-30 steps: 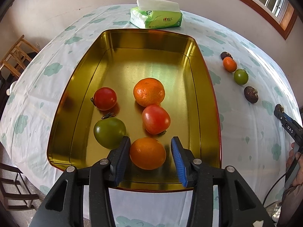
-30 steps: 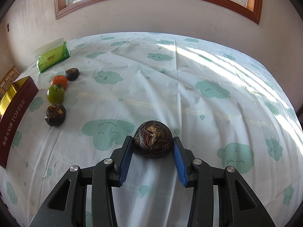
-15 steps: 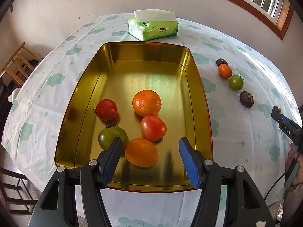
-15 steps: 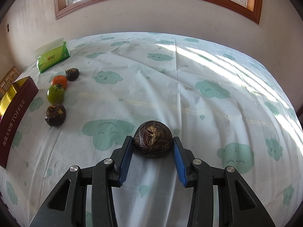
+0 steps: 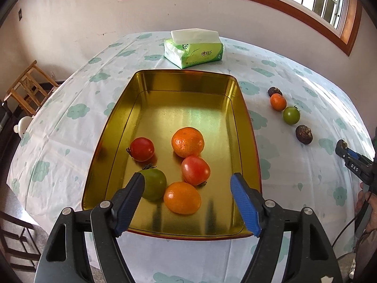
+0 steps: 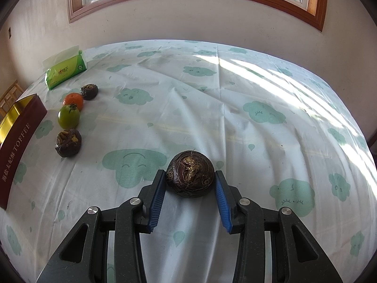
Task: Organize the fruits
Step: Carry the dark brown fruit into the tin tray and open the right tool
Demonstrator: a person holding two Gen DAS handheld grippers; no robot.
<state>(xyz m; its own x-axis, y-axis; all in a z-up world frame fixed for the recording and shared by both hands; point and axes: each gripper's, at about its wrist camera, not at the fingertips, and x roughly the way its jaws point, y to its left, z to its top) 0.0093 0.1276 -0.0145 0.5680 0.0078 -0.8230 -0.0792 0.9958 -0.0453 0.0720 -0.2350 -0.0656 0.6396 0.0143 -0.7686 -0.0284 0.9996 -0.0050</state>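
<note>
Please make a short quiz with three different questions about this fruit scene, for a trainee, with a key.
1. How many fruits lie in the tin?
2. True or false: the right hand-held gripper is closed on the dark round fruit.
3. Which fruit in the tin is nearest the left hand-held gripper: A) red tomato, B) orange, C) tissue pack?

Key: 1. five; 2. true; 3. B

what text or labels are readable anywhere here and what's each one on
"TOFFEE": dark red outer side of the tin, after a run of Chinese characters too distorted to read.
"DAS": black body of the right claw, seen from the left wrist.
Tissue pack: round green logo and red brand characters, too small to read.
</note>
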